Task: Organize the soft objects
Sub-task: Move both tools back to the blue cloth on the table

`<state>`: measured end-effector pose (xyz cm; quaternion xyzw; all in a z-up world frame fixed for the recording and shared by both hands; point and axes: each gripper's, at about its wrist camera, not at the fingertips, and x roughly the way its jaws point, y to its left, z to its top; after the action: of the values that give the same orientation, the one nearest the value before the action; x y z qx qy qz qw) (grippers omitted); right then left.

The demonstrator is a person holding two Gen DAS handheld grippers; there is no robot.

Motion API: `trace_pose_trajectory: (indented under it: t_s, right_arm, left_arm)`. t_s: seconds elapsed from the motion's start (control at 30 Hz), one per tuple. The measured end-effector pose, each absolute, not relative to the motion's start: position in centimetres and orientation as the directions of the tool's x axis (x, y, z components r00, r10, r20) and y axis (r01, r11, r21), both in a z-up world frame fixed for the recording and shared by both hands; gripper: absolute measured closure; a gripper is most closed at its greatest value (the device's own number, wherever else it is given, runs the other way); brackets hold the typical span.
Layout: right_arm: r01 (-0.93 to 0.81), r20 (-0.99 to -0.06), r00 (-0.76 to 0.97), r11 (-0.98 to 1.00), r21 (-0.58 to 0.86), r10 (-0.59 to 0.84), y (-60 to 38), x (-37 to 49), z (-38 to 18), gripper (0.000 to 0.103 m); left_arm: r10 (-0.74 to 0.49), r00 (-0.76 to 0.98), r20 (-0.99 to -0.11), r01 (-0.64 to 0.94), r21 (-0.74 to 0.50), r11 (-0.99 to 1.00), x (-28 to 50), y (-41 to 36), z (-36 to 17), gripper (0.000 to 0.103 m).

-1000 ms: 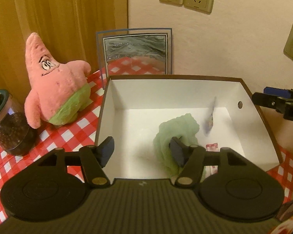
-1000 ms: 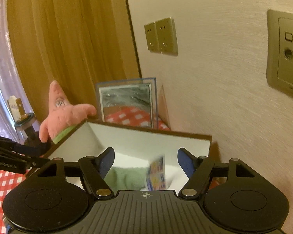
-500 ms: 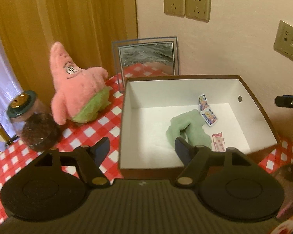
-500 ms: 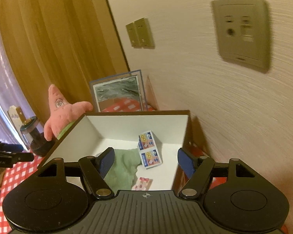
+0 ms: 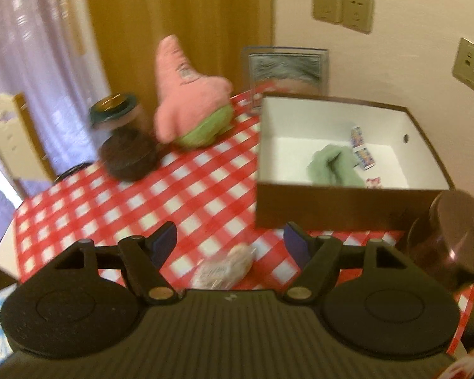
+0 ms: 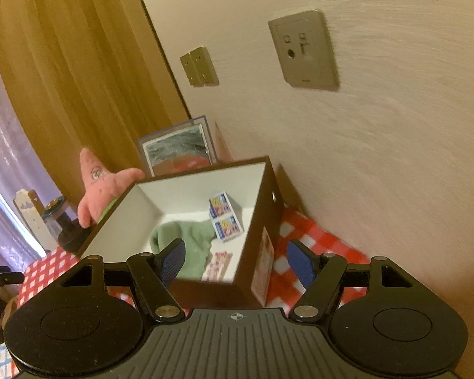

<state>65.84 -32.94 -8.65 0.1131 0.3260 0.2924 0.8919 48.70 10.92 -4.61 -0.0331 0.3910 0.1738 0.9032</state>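
Soft pink star plush [image 5: 186, 101] sat upright on the red-and-white checked tablecloth [image 5: 186, 195], left of the box and just in front of the ochre curtain [image 5: 180, 15]. Its green shorts touched the cloth. Left of the plush, a glass jar [image 5: 126, 139] with a dark green lid, dark contents in the lower half; it appeared to touch the plush's arm, though blur left that uncertain. Behind and right of the plush, a framed picture [image 5: 286, 69] leaned against the wall.

Right of centre: open brown box [image 5: 347, 208] with white inside. Crumpled green cloth [image 5: 335, 167] lay on the box floor, near the front wall. Just beside it, toward the back right, two small printed packets [image 5: 361, 148] lay end to end; a third small pink packet [image 5: 373, 183] lay at the front wall. Far right, near the box's front corner, a dark tinted jar [image 5: 448, 237], edge of view.

Left gripper [image 5: 230, 243] hovered above the tablecloth in front of the box; its jaws had just been opening and stood wide apart, nothing between them. A clear wrapped packet [image 5: 224, 268] lay on the cloth below.

Right gripper [image 6: 237, 260] pointed at the box's near right corner, jaws apart, clamping nothing. From the right wrist view the same green cloth [image 6: 189, 243] and packets showed inside the box [image 6: 205, 290].
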Motion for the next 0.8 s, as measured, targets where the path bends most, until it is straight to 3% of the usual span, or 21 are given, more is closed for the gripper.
trace_pose_trajectory:
  t_s: [0.37,0.8]
  right_arm:
    - [-0.507,-0.543,0.558,0.775,0.377,0.628,-35.0,59.5,-9.4,0.032]
    - [-0.58,-0.57,0.477,0.727,0.368,0.669,-33.2,52.3,-10.1,0.032]
  left_arm:
    - [0.384,0.555,-0.738,-0.489,0.084,0.868,40.4,10.4,-4.7,0.03]
    - [0.321,0.539,-0.779,-0.463,0.044,0.885,36.4,8.7,-6.4,0.03]
